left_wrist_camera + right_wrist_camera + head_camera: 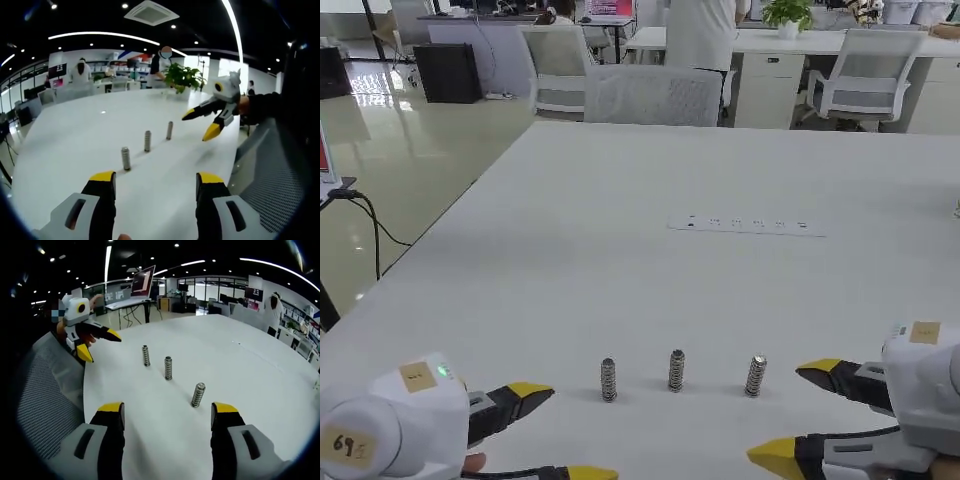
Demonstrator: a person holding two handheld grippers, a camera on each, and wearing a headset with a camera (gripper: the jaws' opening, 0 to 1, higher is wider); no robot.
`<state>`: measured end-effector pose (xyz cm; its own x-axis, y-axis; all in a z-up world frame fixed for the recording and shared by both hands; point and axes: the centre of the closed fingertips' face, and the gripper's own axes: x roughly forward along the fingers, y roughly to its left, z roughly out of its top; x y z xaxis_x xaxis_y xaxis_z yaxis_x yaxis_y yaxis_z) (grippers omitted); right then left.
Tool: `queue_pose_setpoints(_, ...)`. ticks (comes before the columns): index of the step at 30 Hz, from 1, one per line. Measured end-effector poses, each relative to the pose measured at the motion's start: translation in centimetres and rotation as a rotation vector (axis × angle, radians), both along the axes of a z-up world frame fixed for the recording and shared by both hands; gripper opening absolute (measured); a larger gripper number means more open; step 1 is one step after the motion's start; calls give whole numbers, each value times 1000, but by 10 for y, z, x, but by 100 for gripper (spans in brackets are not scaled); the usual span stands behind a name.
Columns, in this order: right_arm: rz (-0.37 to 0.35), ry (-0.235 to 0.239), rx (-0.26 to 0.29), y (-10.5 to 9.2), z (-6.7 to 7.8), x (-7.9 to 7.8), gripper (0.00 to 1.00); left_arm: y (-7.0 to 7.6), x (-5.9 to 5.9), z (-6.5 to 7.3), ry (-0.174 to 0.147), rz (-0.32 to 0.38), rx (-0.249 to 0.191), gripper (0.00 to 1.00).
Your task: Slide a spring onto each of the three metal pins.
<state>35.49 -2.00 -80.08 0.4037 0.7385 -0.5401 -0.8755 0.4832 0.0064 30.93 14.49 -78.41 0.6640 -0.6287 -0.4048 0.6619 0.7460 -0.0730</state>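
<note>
Nearest the person, the left gripper (560, 432) and the right gripper (792, 413) hover low over the desk (620, 250). Each has its jaws spread wide and holds nothing, and neither touches anything. Just beyond their yellow tips the three pins stand in a row, each wearing one of the springs (147, 141) coiled up to near its cap: the left pin (609, 380), the middle pin (676, 370) and the right pin (755, 376). The work looks as good as done, so the danger now lies in undoing it. The pins appear to stand free on the smooth top, with nothing visible to hold them. A sideways brush from an open jaw would likely tip one, and a tipped pin could shed its spring or roll into its neighbour. The right pin is the one to watch: it seems to lean a little, and the upper jaw of the right gripper is near it, so a careless swing inward would reach it first. The left gripper's tip is likewise near the left pin. Whether each spring is seated fully down cannot be told at this size; one riding high might hop off if nudged. Farther back lies a power strip (745, 224), well apart from the row, and beyond the desk's far edge stands a chair (655, 95). Neither bears on the risk.
</note>
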Motion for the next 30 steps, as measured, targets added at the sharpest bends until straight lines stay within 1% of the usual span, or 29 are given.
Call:
queue_pose_setpoints(2, 4, -12, 10, -1, 0, 0, 70, 1, 1, 1, 1, 10, -12, 60)
queue_pose_setpoints(4, 8, -11, 13, -1, 0, -1, 70, 2, 1, 1, 3, 19, -20, 60)
queue_pose_setpoints(9, 6, -8, 20, -2, -1, -1, 71, 2, 0, 0, 3, 19, -18, 60)
queue_pose_setpoints(12, 1, -11, 33, -3, 0, 0, 73, 2, 0, 0, 5, 22, -18, 61)
queue_pose_setpoints(18, -3, -19, 34, -3, 1, 1, 73, 2, 0, -1, 9, 28, -21, 61)
queue_pose_setpoints(30, -11, -12, 31, -4, 0, 2, 73, 2, 0, -1, 14, 31, -27, 62)
